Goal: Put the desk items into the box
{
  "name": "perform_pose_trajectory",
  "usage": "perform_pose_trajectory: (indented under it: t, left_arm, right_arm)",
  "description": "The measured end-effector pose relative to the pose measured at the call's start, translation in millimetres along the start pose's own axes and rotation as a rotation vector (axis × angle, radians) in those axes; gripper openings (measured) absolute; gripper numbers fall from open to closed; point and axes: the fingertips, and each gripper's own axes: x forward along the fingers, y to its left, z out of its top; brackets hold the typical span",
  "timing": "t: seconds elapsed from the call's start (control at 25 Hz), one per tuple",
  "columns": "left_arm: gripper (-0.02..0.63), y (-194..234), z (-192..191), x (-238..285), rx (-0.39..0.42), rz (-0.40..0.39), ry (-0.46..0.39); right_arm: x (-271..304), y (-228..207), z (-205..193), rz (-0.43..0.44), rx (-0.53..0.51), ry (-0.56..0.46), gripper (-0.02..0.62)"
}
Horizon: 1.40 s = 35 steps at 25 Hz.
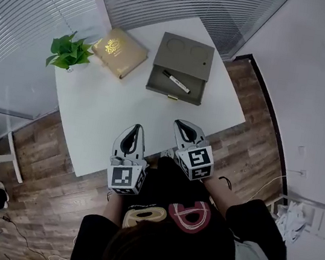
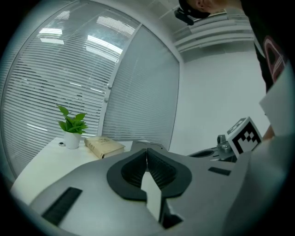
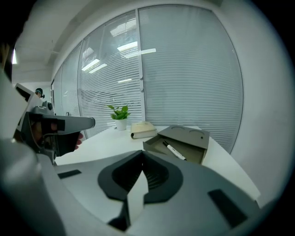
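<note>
An olive-grey box [image 1: 183, 55] lies at the far side of the white table [image 1: 103, 117], its tray pulled out toward me. A black-and-white marker [image 1: 176, 82] lies in that tray. To the left of the box rests a tan book [image 1: 119, 52]. My left gripper [image 1: 134, 128] and right gripper [image 1: 183, 124] hover side by side over the table's near edge, well short of the box. Both are shut with nothing between the jaws. The right gripper view shows the box [image 3: 186, 136], the marker [image 3: 174, 150] and the book [image 3: 144, 129] ahead of the closed jaws.
A small potted plant [image 1: 69, 51] stands at the table's far left corner, also the plant [image 2: 71, 124] beside the book [image 2: 103, 147] in the left gripper view. Window blinds run behind the table. Wooden floor surrounds it, and a wall lies to the right.
</note>
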Motion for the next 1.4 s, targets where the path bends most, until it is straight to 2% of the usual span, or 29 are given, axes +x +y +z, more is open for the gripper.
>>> perform_pose_trajectory:
  t: [0.24, 0.44, 0.64, 1.4]
  left_arm:
    - [0.018, -2, 0, -3, 0.015, -0.027, -0.001]
    - [0.018, -4, -2, -3, 0.013, -0.049, 0.013]
    - [0.018, -4, -7, -4, 0.01, -0.058, 0.026]
    - [0.018, 4, -14, -7, 0.013, -0.082, 0.055]
  right_arm:
    - [-8, -13, 9, -0.084, 0.029, -0.054, 0.011]
    - [-9, -12, 13, -0.066, 0.023, -0.063, 0.009]
    - [-13, -13, 14, -0.096, -0.017, -0.067, 0.009]
    - [-20, -14, 15, -0.156, -0.065, -0.074, 0.009]
